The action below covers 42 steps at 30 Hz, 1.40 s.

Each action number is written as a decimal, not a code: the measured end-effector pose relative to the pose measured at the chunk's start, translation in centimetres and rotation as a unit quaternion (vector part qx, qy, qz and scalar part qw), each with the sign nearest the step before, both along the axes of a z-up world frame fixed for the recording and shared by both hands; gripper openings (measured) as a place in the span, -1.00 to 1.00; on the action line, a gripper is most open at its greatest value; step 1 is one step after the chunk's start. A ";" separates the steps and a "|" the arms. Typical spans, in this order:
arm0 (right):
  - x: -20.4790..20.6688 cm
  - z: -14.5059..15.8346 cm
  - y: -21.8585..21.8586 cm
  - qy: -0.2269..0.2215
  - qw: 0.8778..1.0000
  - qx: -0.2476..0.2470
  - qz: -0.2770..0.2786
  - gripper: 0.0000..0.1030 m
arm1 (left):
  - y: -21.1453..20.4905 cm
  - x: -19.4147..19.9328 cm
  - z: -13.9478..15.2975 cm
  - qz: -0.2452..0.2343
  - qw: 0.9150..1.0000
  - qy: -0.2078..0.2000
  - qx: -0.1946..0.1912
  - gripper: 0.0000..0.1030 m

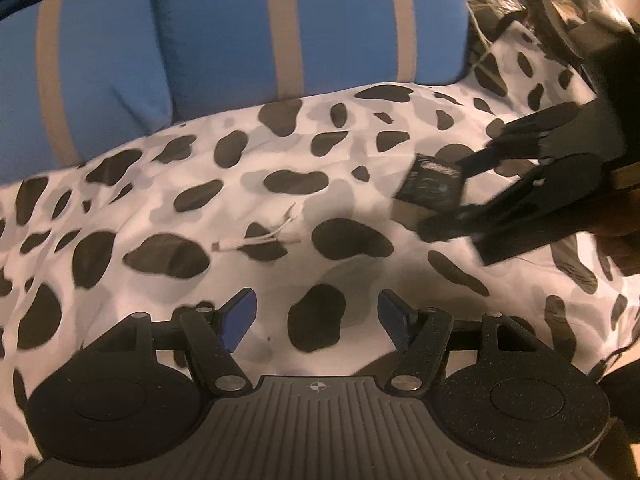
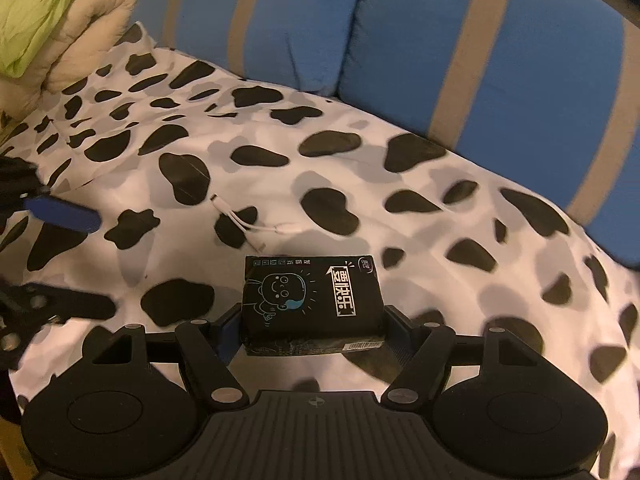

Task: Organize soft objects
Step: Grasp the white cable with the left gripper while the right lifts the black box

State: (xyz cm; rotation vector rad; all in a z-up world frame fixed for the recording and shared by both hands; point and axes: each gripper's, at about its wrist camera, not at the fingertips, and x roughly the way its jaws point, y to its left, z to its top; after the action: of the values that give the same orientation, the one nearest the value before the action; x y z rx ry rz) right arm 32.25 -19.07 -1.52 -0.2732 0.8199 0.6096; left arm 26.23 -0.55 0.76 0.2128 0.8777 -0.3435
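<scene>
- On the cow-print sheet [image 2: 400,216], between the right gripper's [image 2: 314,326] pads: a black tissue pack [image 2: 314,304], clamped at its two short sides, printed face up, apparently clear of the cloth.
- Same grip from the left wrist view, at about 3 o'clock: tissue pack [image 1: 434,186] held at the tips of the right gripper [image 1: 444,196]; picture blurred there, contact itself hard to read.
- Left gripper [image 1: 316,318]: jaws apart, nothing between the blue pads, only sheet beneath. In the right wrist view one blue pad [image 2: 66,210] shows at 9 o'clock.
- White adapter cable [image 2: 256,226] lies loose on the sheet just past the pack toward 12 o'clock; in the left view the cable [image 1: 260,236] sits a little beyond the open jaws, untouched.
- Blue cushions with tan stripes [image 2: 460,52] line the back from 12 to 2 o'clock. Cream quilted bedding [image 2: 76,36] with a green fabric piece [image 2: 32,8] is bunched at 10 to 11 o'clock.
- Progress, as a judgement: early to middle. One soft item is picked up but not set down; no destination is recognisable in either view.
- Left to do, likely: place the pack, then deal with the bunched bedding and green fabric. Whether the cable belongs to the job I cannot tell.
</scene>
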 end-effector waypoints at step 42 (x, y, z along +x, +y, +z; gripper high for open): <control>-7.7 5.4 -8.5 0.019 0.993 0.113 -0.031 0.44 | 0.7 10.3 -6.4 -0.107 0.991 0.078 0.019 -0.32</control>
State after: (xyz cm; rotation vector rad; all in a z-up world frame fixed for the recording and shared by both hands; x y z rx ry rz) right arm 24.53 -27.53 3.90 -0.0287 0.7855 0.6449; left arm 36.57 0.18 -5.63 0.3209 1.0191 -0.5487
